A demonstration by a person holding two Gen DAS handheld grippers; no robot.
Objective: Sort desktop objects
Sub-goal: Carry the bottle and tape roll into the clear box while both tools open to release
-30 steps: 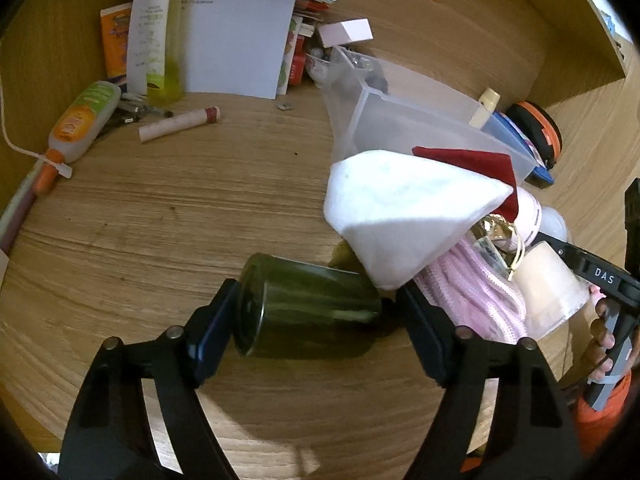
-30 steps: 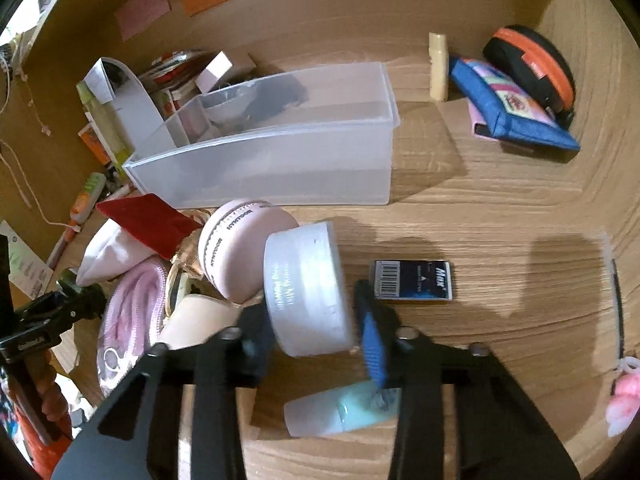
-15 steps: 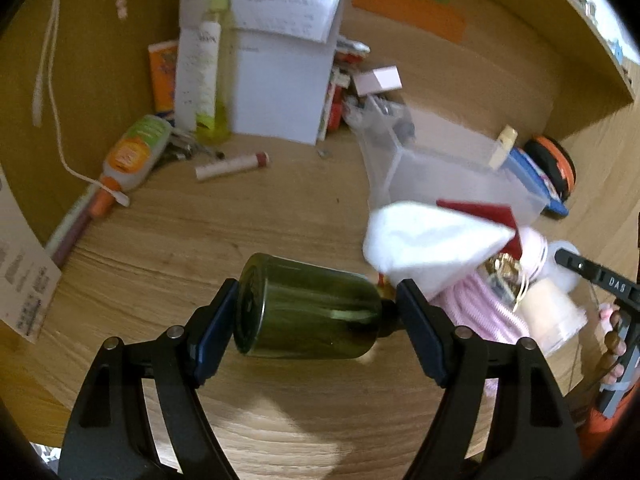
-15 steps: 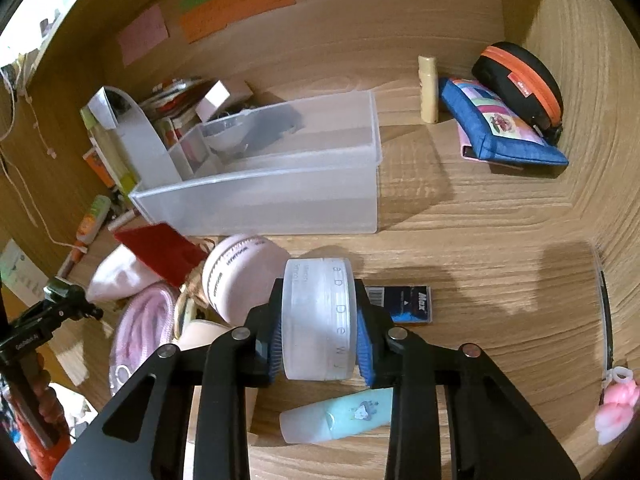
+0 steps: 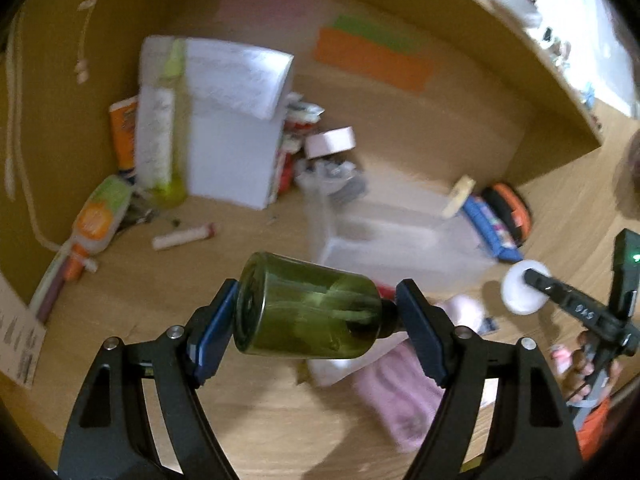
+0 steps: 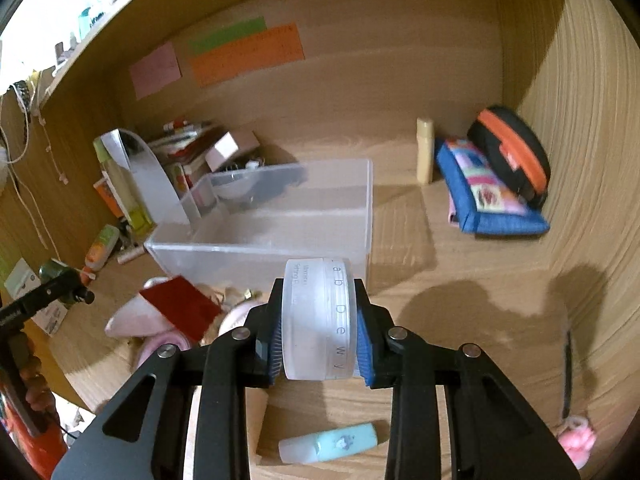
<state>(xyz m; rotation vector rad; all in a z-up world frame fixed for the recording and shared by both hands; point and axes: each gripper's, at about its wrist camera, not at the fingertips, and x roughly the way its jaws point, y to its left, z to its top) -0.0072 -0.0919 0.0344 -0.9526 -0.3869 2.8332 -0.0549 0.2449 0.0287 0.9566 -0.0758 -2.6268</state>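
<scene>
So I've got both hands full here. My left gripper (image 5: 316, 320) is clamped end to end on a dark green bottle (image 5: 308, 308) lying sideways between the pads, up off the worktop (image 5: 200, 280). My right gripper (image 6: 320, 340) is squeezed tight on a white round jar (image 6: 318, 320), held on edge with its lettered rim facing me. The clear plastic bin (image 6: 272, 232) sits just past the jar, ahead of both grippers. A pale blue tube (image 6: 328, 442) lies on the worktop under the right gripper, and pink stuff (image 5: 404, 396) is below the left one.
</scene>
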